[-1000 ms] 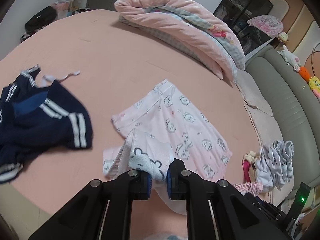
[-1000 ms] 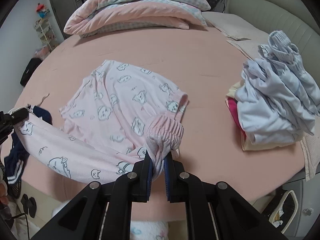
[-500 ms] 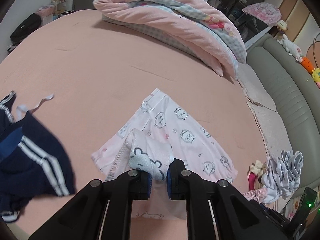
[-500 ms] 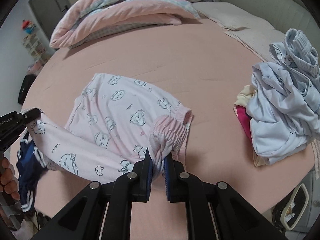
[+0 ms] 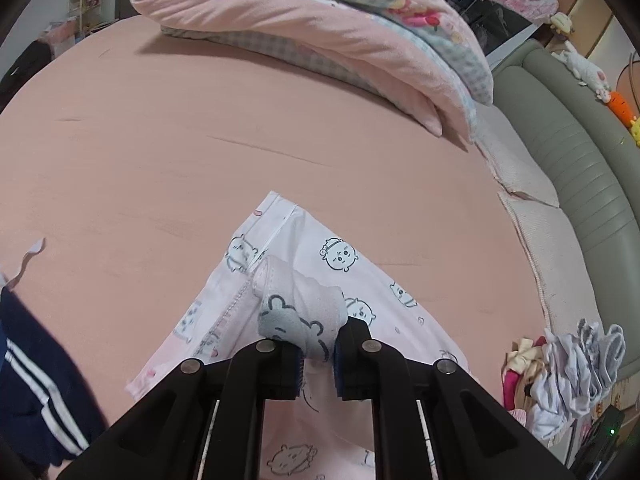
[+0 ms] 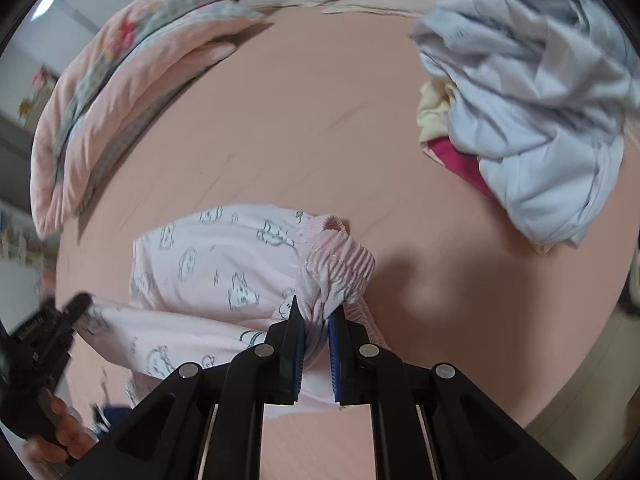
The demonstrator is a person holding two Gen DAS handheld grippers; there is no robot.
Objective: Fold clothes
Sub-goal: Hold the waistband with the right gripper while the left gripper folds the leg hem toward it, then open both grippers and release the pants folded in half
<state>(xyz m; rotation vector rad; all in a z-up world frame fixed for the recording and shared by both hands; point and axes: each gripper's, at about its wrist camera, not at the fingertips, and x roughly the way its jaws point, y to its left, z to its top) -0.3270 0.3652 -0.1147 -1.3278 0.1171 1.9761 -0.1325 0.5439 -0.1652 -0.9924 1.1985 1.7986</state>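
Observation:
Pale pink pyjama pants (image 5: pixel 320 256) (image 6: pixel 208 264) printed with cartoon animals lie partly on the peach bed sheet (image 5: pixel 160 152). My left gripper (image 5: pixel 318 350) is shut on a bunched leg end of them, held over the flat part. In the right wrist view my right gripper (image 6: pixel 316 320) is shut on the ribbed elastic waistband (image 6: pixel 336 260). A strip of the pants hangs stretched between the two grippers. The left gripper (image 6: pixel 76 306), with a hand under it, shows at the left edge of the right wrist view.
A folded pink and checked quilt (image 5: pixel 320 28) (image 6: pixel 120 80) lies at the bed's far side. Navy shorts with white stripes (image 5: pixel 36 376) sit at the left. A heap of light blue, yellow and magenta clothes (image 6: pixel 532 120) (image 5: pixel 560 380) lies on the right. A grey-green padded headboard (image 5: pixel 580 152) curves along the right.
The left gripper has carried its pant end to the right, away from the navy shorts. The right gripper has rolled and sunk towards the bed, so its view is tilted and the heap looms closer.

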